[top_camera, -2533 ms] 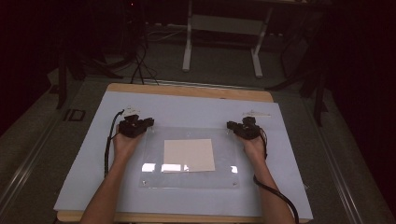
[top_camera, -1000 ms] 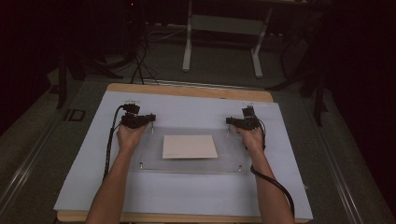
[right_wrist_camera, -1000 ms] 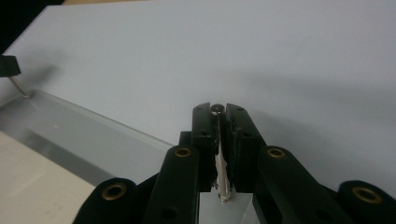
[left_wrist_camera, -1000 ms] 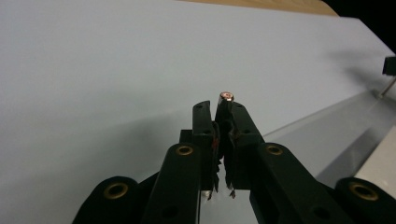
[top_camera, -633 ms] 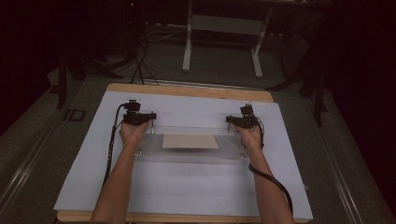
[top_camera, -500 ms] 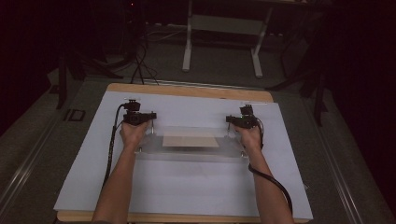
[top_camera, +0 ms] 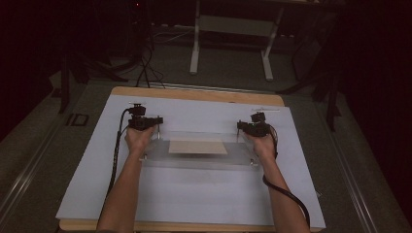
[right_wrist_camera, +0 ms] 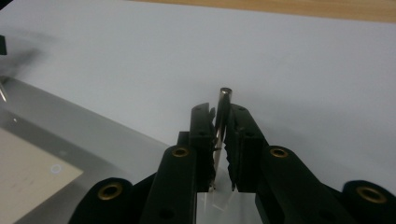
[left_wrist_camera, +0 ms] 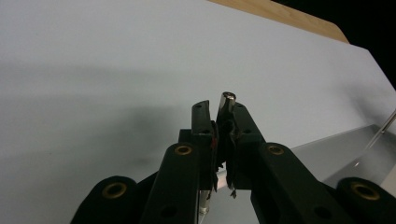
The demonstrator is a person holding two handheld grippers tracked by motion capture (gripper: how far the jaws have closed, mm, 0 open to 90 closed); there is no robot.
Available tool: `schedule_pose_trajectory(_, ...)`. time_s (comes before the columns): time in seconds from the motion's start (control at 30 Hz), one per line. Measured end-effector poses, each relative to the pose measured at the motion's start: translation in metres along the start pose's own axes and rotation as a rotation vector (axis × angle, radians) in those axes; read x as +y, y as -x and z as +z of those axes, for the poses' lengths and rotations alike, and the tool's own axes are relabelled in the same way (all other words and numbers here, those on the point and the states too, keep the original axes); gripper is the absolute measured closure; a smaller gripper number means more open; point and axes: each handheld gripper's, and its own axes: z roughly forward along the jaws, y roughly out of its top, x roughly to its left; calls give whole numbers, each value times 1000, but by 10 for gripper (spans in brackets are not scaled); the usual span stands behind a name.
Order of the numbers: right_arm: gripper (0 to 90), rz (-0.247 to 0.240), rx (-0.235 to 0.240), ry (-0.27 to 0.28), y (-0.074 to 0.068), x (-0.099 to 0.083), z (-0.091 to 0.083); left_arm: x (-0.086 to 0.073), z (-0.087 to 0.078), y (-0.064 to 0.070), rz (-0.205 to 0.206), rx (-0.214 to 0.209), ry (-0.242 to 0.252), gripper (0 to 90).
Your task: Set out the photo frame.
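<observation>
- Wooden desk [top_camera: 194, 94] carries a wide pale-blue sheet [top_camera: 194, 194]; both forearms reach in over it from the near edge.
- Clear acrylic panel [top_camera: 194, 158] sits over the middle of the sheet, held between the two hands, with its far edge apparently tipped up. A beige card [top_camera: 198, 147] lies in its middle.
- Left claw [top_camera: 145, 122] is nearly shut on a slim metal post [left_wrist_camera: 227, 99] at the panel's far left corner, jaws pinching its shaft.
- Right claw [top_camera: 252, 127] grips the matching pin [right_wrist_camera: 224, 100] at the far right corner in the same way, jaws almost closed around it.
- Judging from this, the step in hand is lifting or tilting the panel by its two corner posts. To do it well, raise both hands evenly so the panel does not twist, keep the pinch firm since the posts are thin and smooth, and move slowly so the card does not slide.
</observation>
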Motion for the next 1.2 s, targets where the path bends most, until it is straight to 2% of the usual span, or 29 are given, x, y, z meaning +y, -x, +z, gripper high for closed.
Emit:
schedule_pose_trajectory(0.13,817,-7,21,29,1,0,-12,0,0,0,-3,-1,0,837)
schedule_pose_trajectory(0.2,897,-25,42,55,-3,2,-26,0,0,0,-6,-2,1,836)
schedule_pose_trajectory(0.33,900,-49,65,63,-8,5,-37,0,0,0,-7,-1,1,836)
schedule_pose_trajectory(0.37,900,-58,90,66,-12,6,-44,0,0,0,-7,-2,1,836)
schedule_pose_trajectory(0.47,900,-67,103,65,-16,6,-47,0,1,0,-8,-2,1,836)
schedule_pose_trajectory(0.73,900,-127,151,43,-41,6,-60,0,1,-1,-19,-9,4,833)
schedule_pose_trajectory(0.9,900,-144,176,41,-50,6,-68,0,1,-1,-19,-7,4,832)
schedule_pose_trajectory(1.07,900,-185,217,41,-65,3,-80,0,1,0,-19,-3,4,832)
schedule_pose_trajectory(1.2,900,-202,236,47,-71,2,-86,0,1,0,-20,-4,4,832)
